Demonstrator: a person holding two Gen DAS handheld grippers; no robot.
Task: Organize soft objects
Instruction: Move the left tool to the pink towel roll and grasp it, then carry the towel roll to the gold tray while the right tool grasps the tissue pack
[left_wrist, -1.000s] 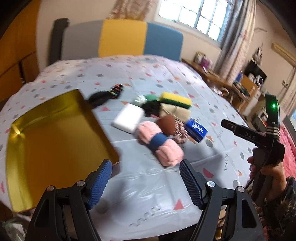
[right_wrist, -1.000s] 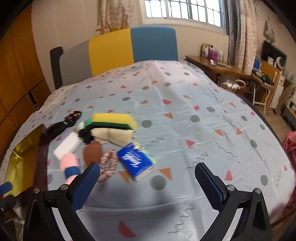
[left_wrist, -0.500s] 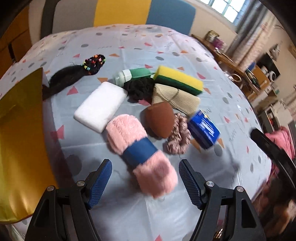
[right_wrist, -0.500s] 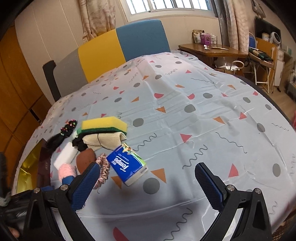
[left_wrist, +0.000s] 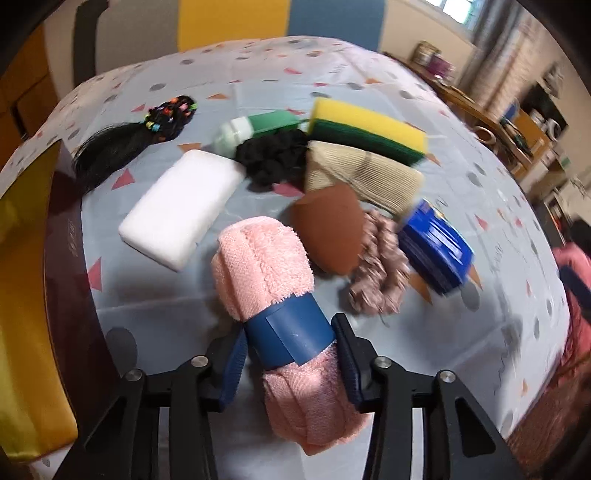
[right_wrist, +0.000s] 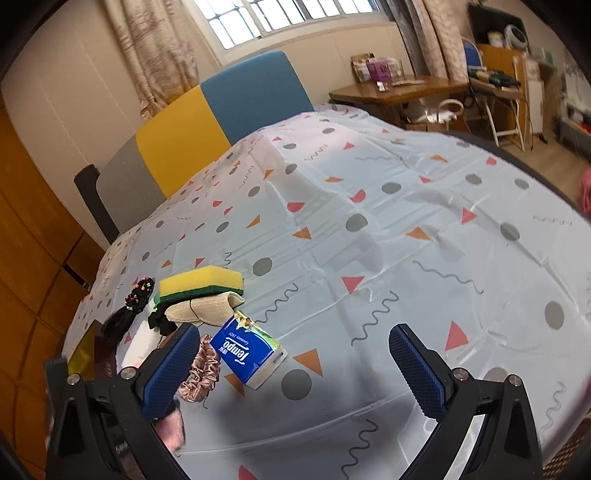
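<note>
A rolled pink towel (left_wrist: 262, 258) with a blue band (left_wrist: 291, 332) lies on the patterned tablecloth (left_wrist: 369, 66), nearest to me in the left wrist view. My left gripper (left_wrist: 290, 363) straddles the roll at the band. Its jaws are closing and both pads touch the band's sides. Behind the roll lie a white sponge (left_wrist: 181, 206), a brown makeup sponge (left_wrist: 328, 229), a pink scrunchie (left_wrist: 380, 273), a blue tissue pack (left_wrist: 436, 247), a beige knit piece (left_wrist: 362, 177) and a yellow-green sponge (left_wrist: 365, 129). My right gripper (right_wrist: 291, 332) hovers open over bare cloth, right of the tissue pack (right_wrist: 247, 354).
A gold tray (left_wrist: 22, 295) with a dark rim sits at the left table edge. A black hairpiece (left_wrist: 122, 147), a green bottle (left_wrist: 255, 129) and a black scrunchie (left_wrist: 273, 158) lie further back. A multicoloured chair back (right_wrist: 221, 110) stands behind the table.
My left gripper dropped down onto the pink towel roll, and its jaws narrowed from wide open to the blue band. The right wrist view rolled and shifted slightly.
</note>
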